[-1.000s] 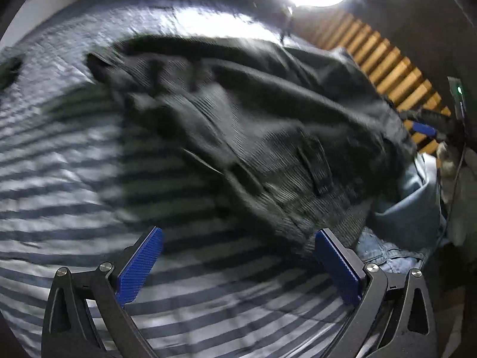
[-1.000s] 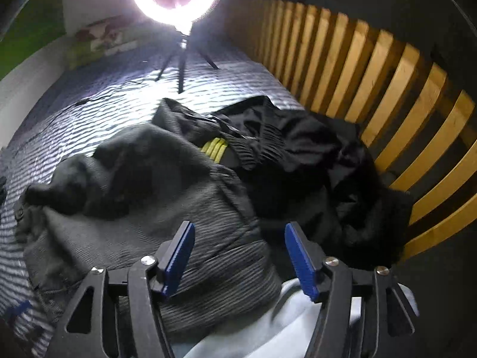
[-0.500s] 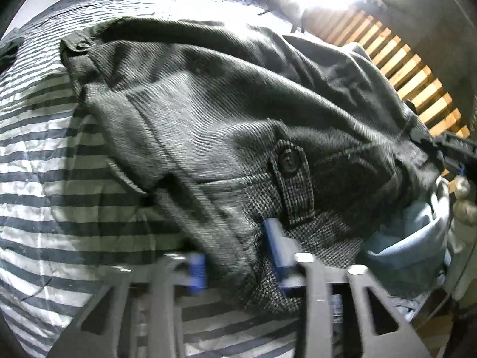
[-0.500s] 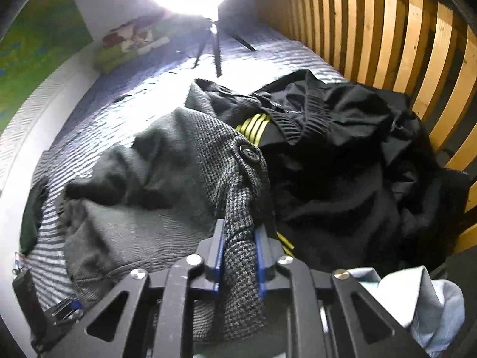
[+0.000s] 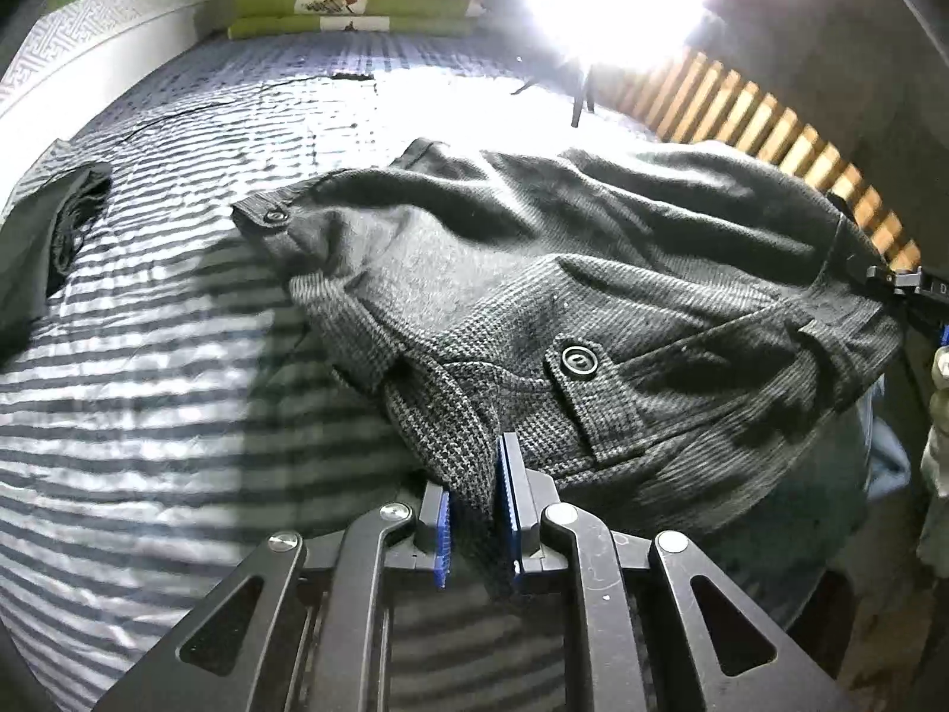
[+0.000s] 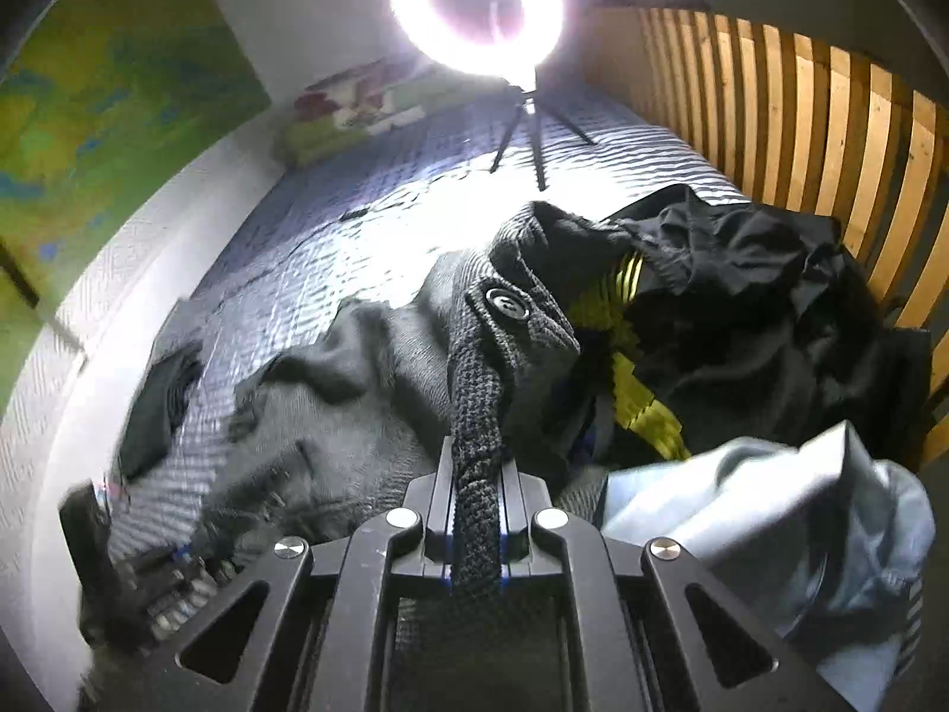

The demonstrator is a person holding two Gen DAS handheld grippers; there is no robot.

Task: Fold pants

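Grey houndstooth pants (image 5: 593, 296) lie crumpled across the striped bed (image 5: 148, 356), waistband toward me, with a buttoned tab (image 5: 578, 360) showing. My left gripper (image 5: 474, 510) is shut on the waistband's near edge. In the right wrist view the same grey pants (image 6: 356, 391) rise in a ridge from the bed, and my right gripper (image 6: 477, 504) is shut on a thick roll of the waistband below a button (image 6: 506, 302). The other gripper's tip (image 5: 907, 285) shows at the far right of the left wrist view, holding the cloth.
A ring light on a tripod (image 6: 474, 0) stands on the bed behind the pants. A black garment with yellow stripes (image 6: 741, 320) and a pale blue garment (image 6: 771, 510) lie by the wooden slat rail (image 6: 830, 130). Dark cloth (image 5: 53, 237) lies left; folded pillows (image 5: 356, 6) at the back.
Both grippers stood open a second ago and closed on the waistband. Since then both have lifted and pulled the pants back, spreading the waistband between them.
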